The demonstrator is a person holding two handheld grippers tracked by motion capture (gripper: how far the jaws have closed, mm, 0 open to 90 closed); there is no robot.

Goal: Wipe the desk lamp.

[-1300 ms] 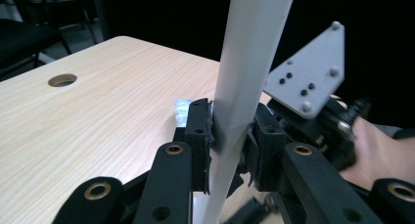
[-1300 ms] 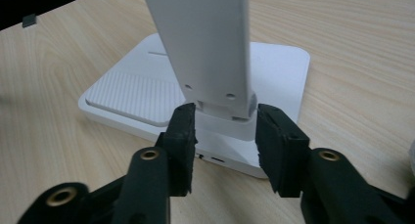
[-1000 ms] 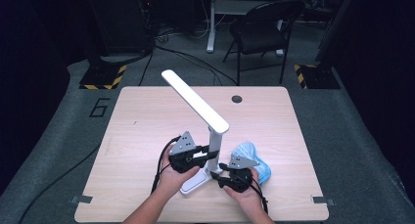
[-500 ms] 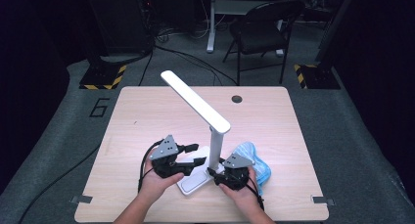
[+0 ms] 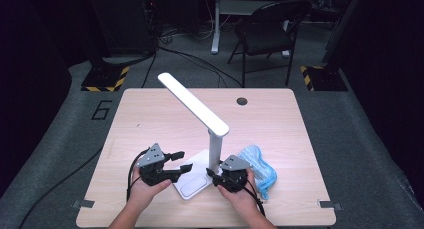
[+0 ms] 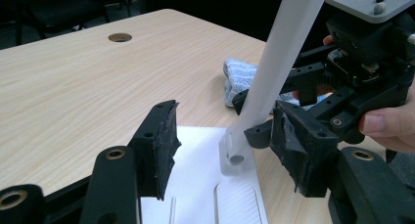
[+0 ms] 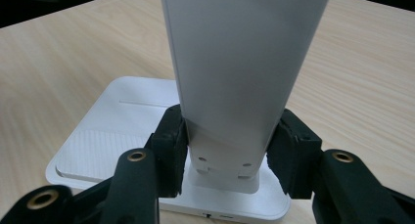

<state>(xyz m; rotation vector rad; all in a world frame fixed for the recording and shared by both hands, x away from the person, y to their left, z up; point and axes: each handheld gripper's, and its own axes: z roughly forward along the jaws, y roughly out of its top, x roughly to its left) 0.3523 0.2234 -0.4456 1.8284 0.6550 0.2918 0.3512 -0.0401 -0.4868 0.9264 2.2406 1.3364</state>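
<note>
Over at the left, the left claw [image 5: 181, 160] is hovering with its jaws spread apart and nothing between them, just beside the near-left edge of the lamp's flat white base [image 5: 192, 181]; those jaws have just been opening. Moving along, the desk lamp [image 5: 215, 149] is standing toward the near middle of the table [image 5: 150, 114], its post rising upright from the base and its long light bar [image 5: 192, 103] slanting up and away to the far left. At the foot of that post [image 7: 230, 87] the right claw [image 7: 227, 150] is closing in, one pad on either side and apparently pressing the white plastic; its jaws have just been narrowing. To the right, a crumpled blue cloth [image 5: 259, 166] is lying just beside the right hand [image 5: 240, 196].

To my eye the lamp is looking light, stiff and smooth, so it may be slipping in a loose pinch. With the bar leaning out, it could be tipping if lifted high up; the low post or the base edge seems the safer hold.
</note>
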